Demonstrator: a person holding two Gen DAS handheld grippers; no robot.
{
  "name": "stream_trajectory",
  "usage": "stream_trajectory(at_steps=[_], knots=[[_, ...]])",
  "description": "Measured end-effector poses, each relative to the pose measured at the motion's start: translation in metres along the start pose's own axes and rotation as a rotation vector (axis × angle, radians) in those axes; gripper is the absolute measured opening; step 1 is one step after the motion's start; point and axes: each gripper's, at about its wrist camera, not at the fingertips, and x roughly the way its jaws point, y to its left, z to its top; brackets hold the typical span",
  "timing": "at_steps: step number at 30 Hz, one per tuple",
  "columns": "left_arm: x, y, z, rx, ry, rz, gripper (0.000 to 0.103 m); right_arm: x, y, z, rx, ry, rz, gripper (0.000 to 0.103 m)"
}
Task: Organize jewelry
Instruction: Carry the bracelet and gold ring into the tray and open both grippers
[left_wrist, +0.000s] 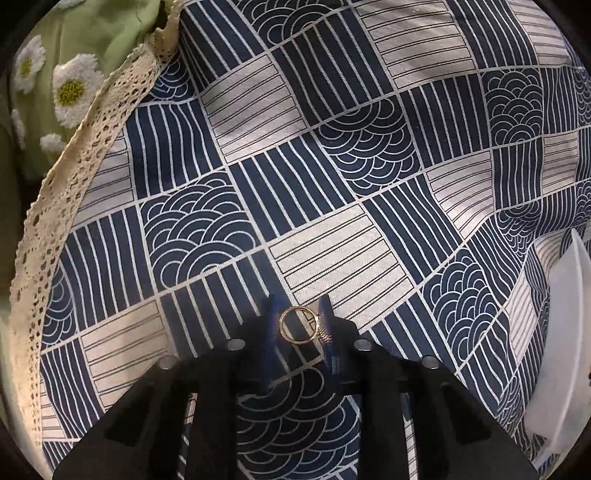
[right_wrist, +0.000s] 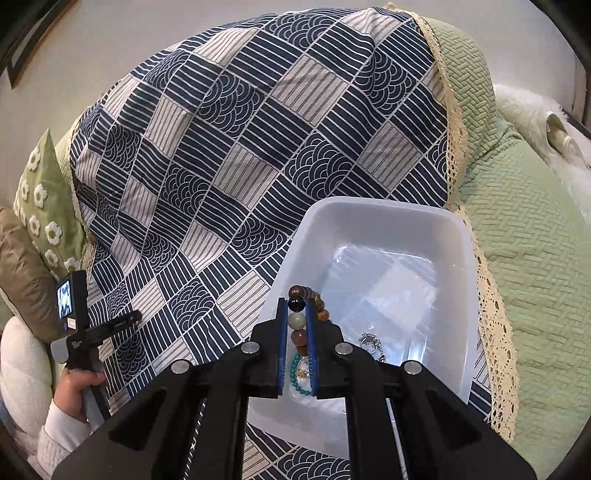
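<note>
Right gripper (right_wrist: 298, 325) clamps a beaded bracelet (right_wrist: 300, 317) over the plastic bin (right_wrist: 373, 210); left gripper (left_wrist: 300, 326) pinches what looks like a gold ring (left_wrist: 298, 325). Next: release both into the bin.

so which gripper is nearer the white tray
Right. The right gripper hangs over the white tray, holding a bead bracelet; the left gripper, holding a gold ring, is off to its side.

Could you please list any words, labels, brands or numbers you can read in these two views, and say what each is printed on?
No text can be read in either view.
White label below the small screen on the left gripper, seen from the right wrist view: print too small and blurred to read.
White mark on that gripper's black body: also unreadable.
Patterned cloth, white tray, gold ring, bead bracelet: no lettering.
</note>
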Motion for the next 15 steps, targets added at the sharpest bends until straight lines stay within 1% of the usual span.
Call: stream_trajectory(at_steps=[2, 6, 9, 12, 15], knots=[[-0.001, 0.001, 0.000, -0.001, 0.005, -0.007, 0.020, 0.002, -0.001, 0.000, 0.008, 0.003, 0.004, 0.011], [-0.003, -0.002, -0.001, 0.010, 0.004, 0.001, 0.020, 0.005, -0.001, -0.001, 0.009, 0.011, 0.003, 0.011], [-0.010, -0.006, 0.001, 0.000, 0.012, -0.021, 0.020, 0.004, -0.003, -0.001, 0.010, 0.012, 0.002, 0.011], [-0.042, -0.019, 0.004, -0.001, -0.022, -0.107, 0.020, 0.002, -0.012, 0.002, 0.025, 0.010, 0.005, 0.011], [-0.084, -0.050, 0.002, 0.049, -0.061, -0.227, 0.020, 0.000, -0.024, 0.006, 0.034, 0.004, 0.004, 0.011]])
